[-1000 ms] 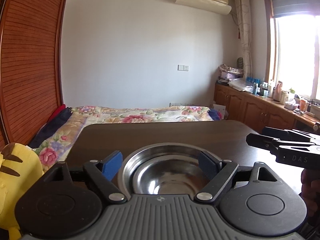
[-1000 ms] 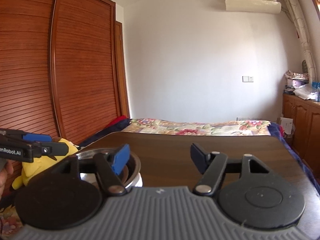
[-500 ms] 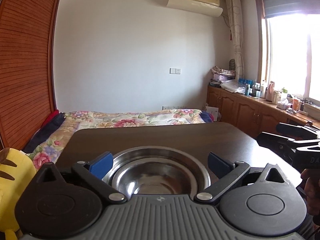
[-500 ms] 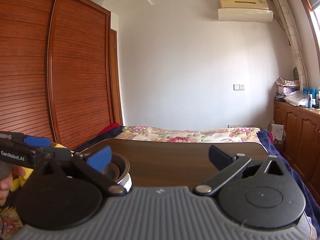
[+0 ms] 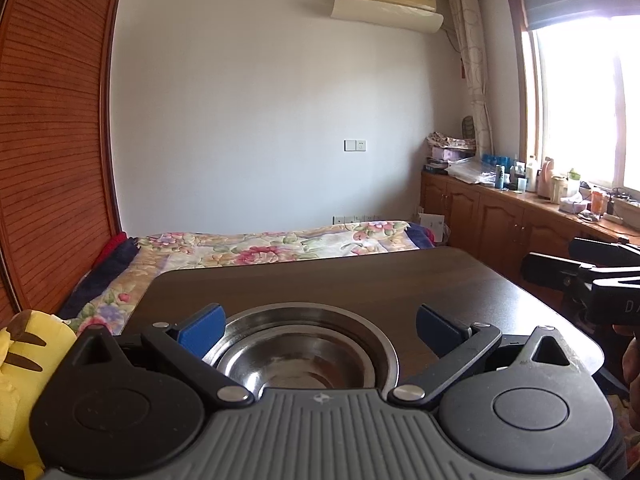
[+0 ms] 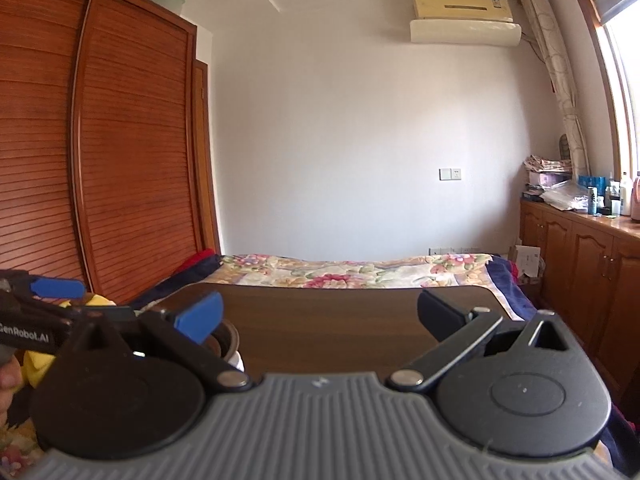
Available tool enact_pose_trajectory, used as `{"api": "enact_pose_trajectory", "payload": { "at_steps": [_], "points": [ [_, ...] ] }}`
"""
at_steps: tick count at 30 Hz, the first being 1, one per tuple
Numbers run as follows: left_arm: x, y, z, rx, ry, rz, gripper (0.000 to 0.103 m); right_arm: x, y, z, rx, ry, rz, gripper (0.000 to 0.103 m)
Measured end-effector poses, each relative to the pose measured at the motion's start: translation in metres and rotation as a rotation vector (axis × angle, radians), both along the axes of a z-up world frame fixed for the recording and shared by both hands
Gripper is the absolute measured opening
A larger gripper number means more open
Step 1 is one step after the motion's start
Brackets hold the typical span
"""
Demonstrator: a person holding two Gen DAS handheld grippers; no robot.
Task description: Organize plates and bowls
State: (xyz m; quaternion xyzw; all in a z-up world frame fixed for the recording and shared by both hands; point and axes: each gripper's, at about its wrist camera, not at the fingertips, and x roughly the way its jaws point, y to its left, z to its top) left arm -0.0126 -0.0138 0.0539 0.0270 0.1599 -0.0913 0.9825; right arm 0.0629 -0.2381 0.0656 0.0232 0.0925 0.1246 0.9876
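A stack of steel bowls (image 5: 304,350) sits on the dark wooden table (image 5: 360,280), close in front of my left gripper (image 5: 320,326). That gripper is open, its blue-padded fingers (image 5: 200,326) spread to either side of the bowls' rim without touching it. In the right wrist view the same bowls (image 6: 228,336) peek out behind the left finger, over a white dish edge (image 6: 239,361). My right gripper (image 6: 320,312) is open over bare tabletop, nothing between its fingers. Each gripper shows at the edge of the other's view.
A yellow plush toy (image 5: 20,364) lies off the table's left edge. Beyond the table are a bed with a floral cover (image 5: 280,244), a wooden wardrobe (image 6: 100,160) on the left and low cabinets (image 5: 520,220) under the window on the right.
Both grippers have opened wider and pulled back and tilted up. The bowls now lie lower and partly hidden under the left gripper's body.
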Motion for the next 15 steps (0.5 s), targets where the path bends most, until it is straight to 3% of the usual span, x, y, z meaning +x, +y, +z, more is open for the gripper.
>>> {"api": "enact_pose_trajectory", "payload": {
  "at_steps": [8, 15],
  "points": [
    [-0.007, 0.002, -0.001, -0.006, -0.025, 0.015, 0.103, -0.004, 0.007, -0.012, -0.034, 0.022, -0.068, 0.103],
    [-0.005, 0.007, -0.013, 0.006, 0.0, 0.052, 0.103, -0.008, 0.016, -0.02, -0.063, 0.025, -0.097, 0.103]
  ]
}}
